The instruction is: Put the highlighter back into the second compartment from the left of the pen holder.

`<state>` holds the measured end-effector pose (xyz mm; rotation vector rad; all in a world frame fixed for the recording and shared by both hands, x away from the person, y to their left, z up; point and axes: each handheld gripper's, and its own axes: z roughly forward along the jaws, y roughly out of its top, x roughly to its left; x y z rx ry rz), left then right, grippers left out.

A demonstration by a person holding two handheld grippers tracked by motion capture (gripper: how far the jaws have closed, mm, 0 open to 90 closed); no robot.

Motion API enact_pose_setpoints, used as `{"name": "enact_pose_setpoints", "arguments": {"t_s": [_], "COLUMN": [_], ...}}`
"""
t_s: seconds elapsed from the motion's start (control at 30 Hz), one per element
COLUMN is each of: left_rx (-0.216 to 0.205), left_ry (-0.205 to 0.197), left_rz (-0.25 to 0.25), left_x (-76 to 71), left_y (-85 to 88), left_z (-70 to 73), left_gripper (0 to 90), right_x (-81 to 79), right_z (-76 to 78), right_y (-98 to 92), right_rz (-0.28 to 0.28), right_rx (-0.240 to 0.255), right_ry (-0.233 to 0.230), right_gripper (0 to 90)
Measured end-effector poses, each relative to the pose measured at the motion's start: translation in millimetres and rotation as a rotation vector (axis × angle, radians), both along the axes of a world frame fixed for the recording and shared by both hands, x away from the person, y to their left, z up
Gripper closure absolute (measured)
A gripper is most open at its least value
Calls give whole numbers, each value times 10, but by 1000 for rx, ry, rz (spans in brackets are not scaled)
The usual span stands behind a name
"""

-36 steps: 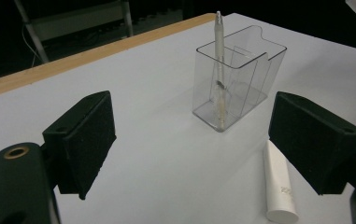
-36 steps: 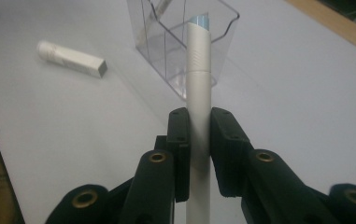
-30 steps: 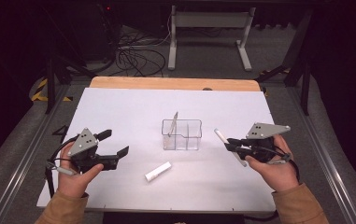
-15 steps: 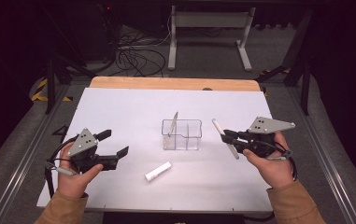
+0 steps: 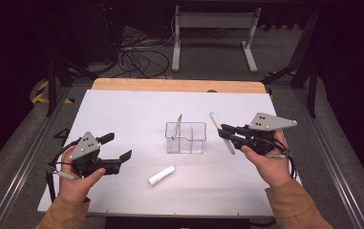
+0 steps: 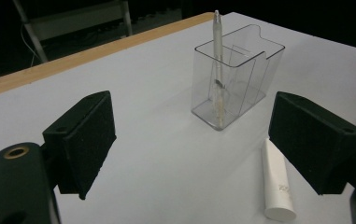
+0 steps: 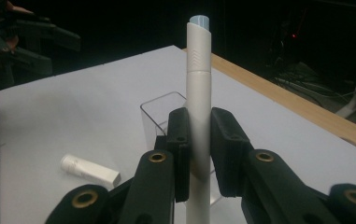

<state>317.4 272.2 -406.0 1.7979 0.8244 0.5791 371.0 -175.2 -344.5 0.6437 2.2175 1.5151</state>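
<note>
A clear plastic organizer box [image 5: 186, 138] with compartments stands mid-table, and a thin pen [image 6: 217, 65] leans upright in its left compartment. My right gripper [image 5: 224, 132] is shut on a white marker with a pale blue tip [image 7: 198, 84], held just right of the box and above the table. A short white tube [image 5: 161, 175] lies flat on the white table cover [image 5: 122, 114] in front of the box. My left gripper [image 5: 120, 148] hovers open at the left, empty, its jaws framing the box [image 6: 234, 74] and the tube [image 6: 276, 186].
A wooden table edge [image 5: 179, 85] runs along the far side. Beyond it stand a metal frame [image 5: 213, 33] and loose cables [image 5: 136, 59] on the floor. My other hand's gripper [image 7: 21, 39] shows far off in the right gripper view.
My right gripper has carried the white marker left toward the box and tilted it more upright. The left gripper has stayed put.
</note>
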Motion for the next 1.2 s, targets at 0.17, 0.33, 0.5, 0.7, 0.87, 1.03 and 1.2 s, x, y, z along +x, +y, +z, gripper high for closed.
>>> {"name": "enact_pose_setpoints", "arguments": {"t_s": [0.17, 0.33, 0.5, 0.7, 0.87, 1.03, 1.2], "left_rx": [-1, -1, -1, 1, 0, 1, 1], "left_ry": [0, -3, -1, -2, -1, -1, -1], "left_rz": [-1, -2, -2, -4, -6, -7, -7], "left_x": [-3, -8, -11, -14, -14, -18, -18], "left_y": [6, 15, 11, 11, 10, 12, 13], "left_z": [2, 7, 6, 10, 9, 12, 11], "left_gripper": [155, 155, 155, 155, 155, 155, 155], "right_x": [61, 117, 185, 263, 330, 399, 437], "right_z": [7, 4, -14, -48, -92, -139, -182], "right_y": [111, 225, 320, 418, 504, 592, 679], "right_rz": [11, 10, 3, -13, -20, -23, -32], "right_rx": [31, 50, 72, 96, 119, 153, 166], "right_ry": [-15, -27, -35, -45, -43, -33, -34], "right_gripper": [788, 788, 788, 788, 788, 788, 788]}}
